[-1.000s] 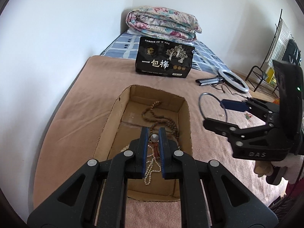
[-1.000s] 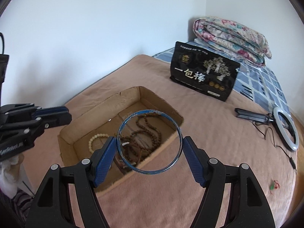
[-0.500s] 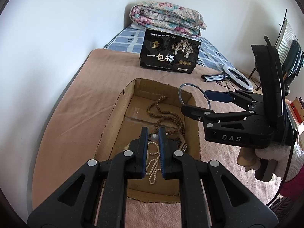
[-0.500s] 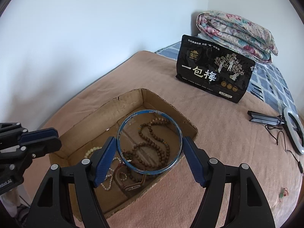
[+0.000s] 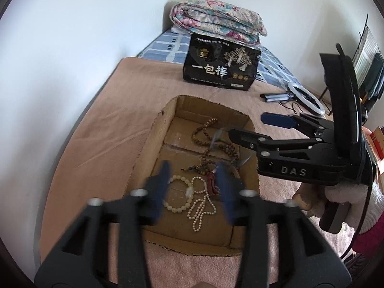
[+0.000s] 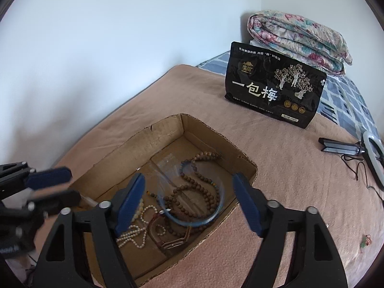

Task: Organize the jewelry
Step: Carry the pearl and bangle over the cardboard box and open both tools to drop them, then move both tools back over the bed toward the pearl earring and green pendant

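With both jaws spread, right gripper (image 6: 188,200) has let go — blurred blue bangle (image 6: 192,193) dropping into cardboard box (image 6: 153,133); left gripper (image 5: 193,187) empty too. Next: fetch remaining pcs.

Soft, even daylight — fisheye-bent edges, motion-blurred fingers (image 5: 160,187).

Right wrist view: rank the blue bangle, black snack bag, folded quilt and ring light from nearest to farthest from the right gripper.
1. Blue bangle: blurred, over the cardboard box, between the open fingers of the right gripper.
2. Black snack bag: upright on the blanket, ahead and right.
3. Ring light: far right edge; too close to the bag to rank firmly.
4. Folded quilt: back corner, behind the bag.
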Available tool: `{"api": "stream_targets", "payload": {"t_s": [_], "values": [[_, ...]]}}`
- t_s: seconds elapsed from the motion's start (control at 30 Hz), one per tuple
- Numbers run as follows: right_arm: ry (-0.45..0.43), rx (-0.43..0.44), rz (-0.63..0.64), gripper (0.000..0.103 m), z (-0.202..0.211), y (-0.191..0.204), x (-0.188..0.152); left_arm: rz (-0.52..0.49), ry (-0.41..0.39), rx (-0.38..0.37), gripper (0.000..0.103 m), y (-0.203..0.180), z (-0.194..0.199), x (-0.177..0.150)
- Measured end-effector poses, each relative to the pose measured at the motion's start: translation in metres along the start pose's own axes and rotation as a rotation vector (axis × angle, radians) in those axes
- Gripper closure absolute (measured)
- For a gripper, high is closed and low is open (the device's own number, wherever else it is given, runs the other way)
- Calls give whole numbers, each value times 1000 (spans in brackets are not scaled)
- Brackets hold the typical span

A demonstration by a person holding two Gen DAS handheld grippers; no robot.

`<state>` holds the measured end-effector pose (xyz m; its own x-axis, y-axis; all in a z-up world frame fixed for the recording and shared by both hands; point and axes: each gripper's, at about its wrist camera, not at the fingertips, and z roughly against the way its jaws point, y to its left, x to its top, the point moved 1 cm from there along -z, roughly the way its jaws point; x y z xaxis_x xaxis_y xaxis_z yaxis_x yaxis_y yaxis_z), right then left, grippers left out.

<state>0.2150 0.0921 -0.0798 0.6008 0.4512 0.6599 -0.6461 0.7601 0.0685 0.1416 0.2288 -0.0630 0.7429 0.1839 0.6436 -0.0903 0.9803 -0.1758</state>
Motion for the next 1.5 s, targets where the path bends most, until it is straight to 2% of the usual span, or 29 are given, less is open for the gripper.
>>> {"api": "stream_targets", "payload": {"t_s": [0.3,0.83,1.2,1.5], "values": [[-10,-9,-26,24,6,-8,-2,10,-5,11,53,4,2,0],[-49,-41,-81,24,41,-50,-13,-39,-20,0,53,-24,6,6],[-63,-109,-208,24,71,-123,-40,-150,1,-89,53,-93,-9,11],[-55,-211,-250,24,96,-187,-68,-214,33,-168,53,-160,-37,14]]}}
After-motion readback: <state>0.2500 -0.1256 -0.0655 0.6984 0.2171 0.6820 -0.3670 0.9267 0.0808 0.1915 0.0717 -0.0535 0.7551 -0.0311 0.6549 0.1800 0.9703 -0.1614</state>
